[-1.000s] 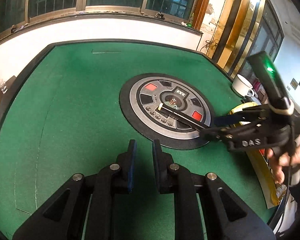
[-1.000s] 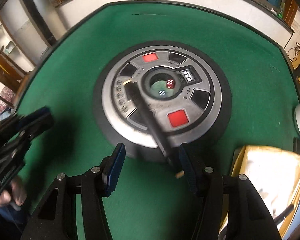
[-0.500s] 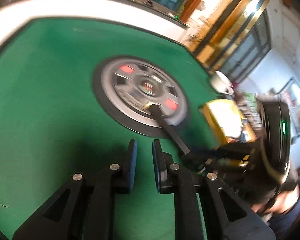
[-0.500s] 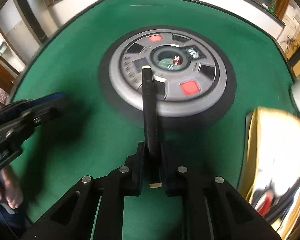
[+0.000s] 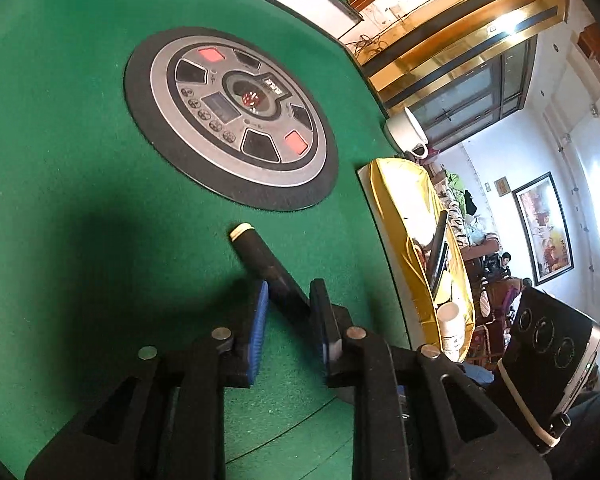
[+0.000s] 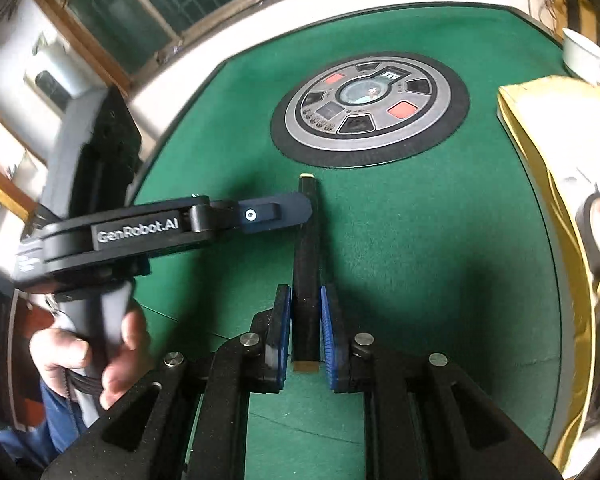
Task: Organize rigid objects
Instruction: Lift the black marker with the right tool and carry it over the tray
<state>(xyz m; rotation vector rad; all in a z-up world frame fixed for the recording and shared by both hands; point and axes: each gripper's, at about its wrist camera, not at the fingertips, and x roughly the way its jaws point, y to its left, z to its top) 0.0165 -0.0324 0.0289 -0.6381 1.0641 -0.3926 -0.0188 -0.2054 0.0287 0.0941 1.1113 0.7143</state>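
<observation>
A long black bar with pale end caps [image 6: 307, 248] is held above the green felt table. My right gripper [image 6: 305, 322] is shut on its near end. The bar also shows in the left wrist view [image 5: 268, 264], passing slantwise between the fingers of my left gripper [image 5: 290, 312]. The left jaws stand a little apart around the bar, with a gap on the left side. In the right wrist view the left gripper's finger [image 6: 274, 214] reaches in from the left and meets the bar near its far end.
A round grey control panel with red buttons [image 5: 236, 112] sits in the middle of the table [image 5: 60, 160]. A gold-lined tray [image 5: 416, 216] holding several objects lies at the right edge. A white cup [image 5: 406, 130] stands beyond it.
The right gripper has lifted the bar off the round panel and drawn it back toward me. The left gripper has opened and moved around the bar.
</observation>
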